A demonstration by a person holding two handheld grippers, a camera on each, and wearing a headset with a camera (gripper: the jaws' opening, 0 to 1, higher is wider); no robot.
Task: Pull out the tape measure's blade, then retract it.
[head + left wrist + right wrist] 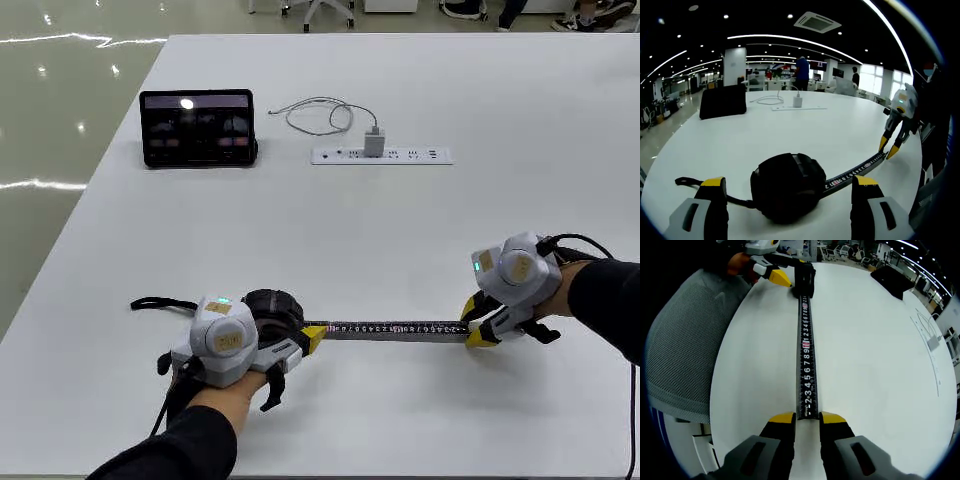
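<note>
Left tongs (790,183) stand spread on either side of the black tape measure case (787,192), a gap showing at each jaw, while the right tongs (807,419) are clenched on the tip of the blade (807,350). That blade lies flat on the white tabletop (400,230), stretched straight from case to right tongs, and a black wrist strap (160,303) trails off the case's other side. Farther back stand a dark tablet (197,127) and a white power strip (400,156).
</note>
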